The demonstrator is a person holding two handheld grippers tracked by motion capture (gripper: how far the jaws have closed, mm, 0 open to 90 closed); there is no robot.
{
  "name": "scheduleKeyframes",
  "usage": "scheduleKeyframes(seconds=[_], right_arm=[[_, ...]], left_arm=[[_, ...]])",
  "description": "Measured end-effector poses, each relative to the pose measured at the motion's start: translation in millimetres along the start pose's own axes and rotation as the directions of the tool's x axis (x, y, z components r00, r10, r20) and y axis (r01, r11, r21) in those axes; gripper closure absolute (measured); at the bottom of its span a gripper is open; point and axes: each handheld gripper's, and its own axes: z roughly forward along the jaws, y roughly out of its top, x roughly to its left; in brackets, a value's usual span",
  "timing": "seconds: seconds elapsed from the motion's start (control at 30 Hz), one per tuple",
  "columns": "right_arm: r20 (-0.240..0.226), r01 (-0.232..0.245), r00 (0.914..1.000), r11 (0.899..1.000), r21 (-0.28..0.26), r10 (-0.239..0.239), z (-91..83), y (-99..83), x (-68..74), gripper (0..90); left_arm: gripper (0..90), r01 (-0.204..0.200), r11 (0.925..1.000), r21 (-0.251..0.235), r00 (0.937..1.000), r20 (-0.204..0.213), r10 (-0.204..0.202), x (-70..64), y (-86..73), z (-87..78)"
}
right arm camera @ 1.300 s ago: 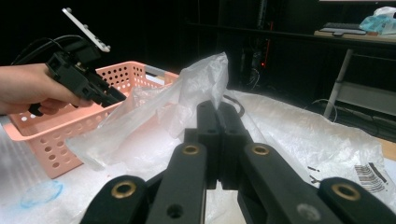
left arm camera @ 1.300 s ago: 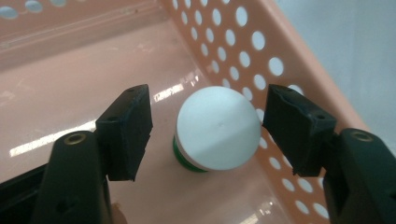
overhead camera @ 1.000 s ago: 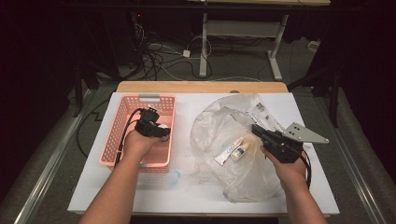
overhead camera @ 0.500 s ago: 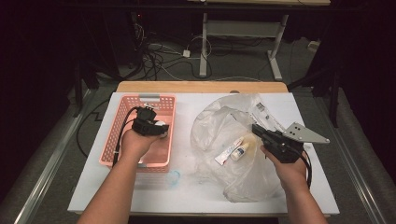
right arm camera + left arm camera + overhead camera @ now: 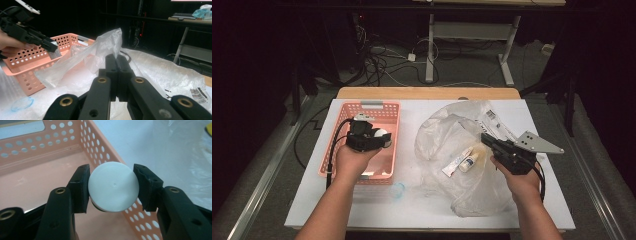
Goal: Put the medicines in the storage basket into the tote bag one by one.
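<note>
White table (image 5: 362,210) standing in a dark, cable-strewn room. Left gripper (image 5: 111,187) pinching a white cap (image 5: 113,190) over the pink basket (image 5: 30,182); right gripper (image 5: 116,75) pressing together on the plastic bag (image 5: 100,50).

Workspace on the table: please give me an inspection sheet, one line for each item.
Surface: white table, wooden strip at far edge.
Job's things: white round cap over the pink basket; clear plastic bag holding a tube and small bottle.
Clutter: bluish disc at the basket's near corner.
Grippers: left gripper shut on the cap; right gripper pinching bag film.
Cables: black cable from left gripper.
Surroundings: dark floor, cables, desk legs.
</note>
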Motion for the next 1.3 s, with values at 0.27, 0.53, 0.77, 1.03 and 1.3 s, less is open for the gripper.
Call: scheduleKeyframes(seconds=[0.27, 0.53, 0.77, 1.03, 1.3], right_arm=[[-0.005, -0.001, 1.0000, 1.000, 0.000, 0.001, 0.0, 0.3, 1.5, 90.0], [-0.009, -0.005, 0.9999, 1.000, 0.009, 0.005, 2.3, -2.0, 1.1, 90.0], [-0.011, 0.003, 0.9999, 1.000, 0.010, -0.003, 2.3, -2.2, 2.4, 90.0], [-0.008, 0.008, 0.9999, 1.000, 0.011, -0.008, 2.6, -2.1, 3.1, 90.0], [-0.012, 0.010, 0.9999, 1.000, 0.010, -0.010, 1.4, -1.9, 2.4, 90.0]], left_arm=[[48.5, -0.021, 0.9985, -0.050, 0.9998, 0.005, 0.021, -8.3, -15.7, -16.2], [48.5, -0.067, 0.9960, -0.059, 0.9978, -0.008, 0.066, -18.5, -30.0, -33.7], [48.5, -0.064, 0.9909, -0.118, 0.9976, 0.020, 0.067, -24.2, -44.4, -44.6], [48.5, -0.070, 0.9823, -0.173, 0.9946, 0.062, 0.082, -30.7, -47.3, -50.6], [48.5, -0.092, 0.9769, -0.193, 0.9872, 0.111, 0.115, -44.6, -46.6, -53.7]])
